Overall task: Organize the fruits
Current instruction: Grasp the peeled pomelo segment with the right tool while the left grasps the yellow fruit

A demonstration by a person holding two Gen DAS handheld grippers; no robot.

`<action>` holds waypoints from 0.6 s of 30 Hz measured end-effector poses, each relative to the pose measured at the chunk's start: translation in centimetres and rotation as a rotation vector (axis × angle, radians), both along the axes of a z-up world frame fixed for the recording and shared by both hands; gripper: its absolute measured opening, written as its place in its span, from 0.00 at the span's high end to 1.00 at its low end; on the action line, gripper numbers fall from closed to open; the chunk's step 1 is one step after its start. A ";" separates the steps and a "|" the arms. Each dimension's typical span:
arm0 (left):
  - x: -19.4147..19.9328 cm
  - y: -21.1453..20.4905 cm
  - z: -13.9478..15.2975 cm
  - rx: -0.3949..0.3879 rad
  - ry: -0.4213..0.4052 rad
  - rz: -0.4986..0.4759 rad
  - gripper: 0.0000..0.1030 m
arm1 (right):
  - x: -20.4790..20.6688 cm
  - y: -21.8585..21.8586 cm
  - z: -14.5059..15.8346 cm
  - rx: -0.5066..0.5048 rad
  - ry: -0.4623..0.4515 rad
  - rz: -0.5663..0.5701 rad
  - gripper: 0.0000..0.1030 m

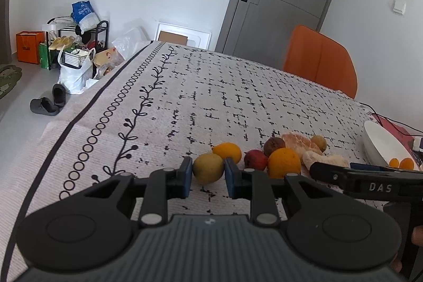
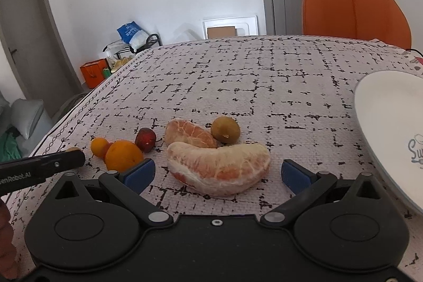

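Note:
My left gripper is shut on a yellow-green round fruit that rests on the patterned tablecloth. Behind it lie a small orange, a red fruit, a large orange and a brown fruit. My right gripper is open wide, its blue pads standing apart on either side of a peeled pomelo segment without touching it. A second segment and a greenish fruit lie just beyond. The white plate sits at the right.
In the left wrist view the plate holds two small orange fruits. An orange chair stands at the table's far side before a grey door. The left table edge drops to a floor with bags, a shoe rack and slippers.

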State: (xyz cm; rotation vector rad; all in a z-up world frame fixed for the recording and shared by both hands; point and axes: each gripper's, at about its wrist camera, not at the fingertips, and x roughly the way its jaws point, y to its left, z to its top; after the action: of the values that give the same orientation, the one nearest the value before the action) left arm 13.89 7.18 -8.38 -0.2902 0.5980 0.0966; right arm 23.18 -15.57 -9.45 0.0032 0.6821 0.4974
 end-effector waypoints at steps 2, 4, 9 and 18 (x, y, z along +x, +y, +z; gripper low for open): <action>0.0 0.2 0.0 0.000 0.002 0.001 0.76 | 0.0 0.5 0.0 -0.016 -0.008 0.005 0.00; 0.1 0.2 -0.1 0.003 0.007 0.000 0.76 | 0.0 0.9 -0.1 -0.025 -0.014 0.008 0.00; 0.2 -0.1 0.1 0.005 0.009 -0.004 0.76 | -0.3 1.1 0.1 -0.065 -0.045 0.002 0.19; 0.4 -1.7 1.3 0.024 -0.017 -0.032 0.76 | -1.0 -1.1 1.2 -0.003 -0.051 0.015 0.22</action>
State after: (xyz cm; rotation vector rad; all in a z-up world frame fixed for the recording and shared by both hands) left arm 14.29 5.45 -7.07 -0.2578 0.5843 0.0704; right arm 22.20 -16.67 -8.26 -0.0170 0.6333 0.5092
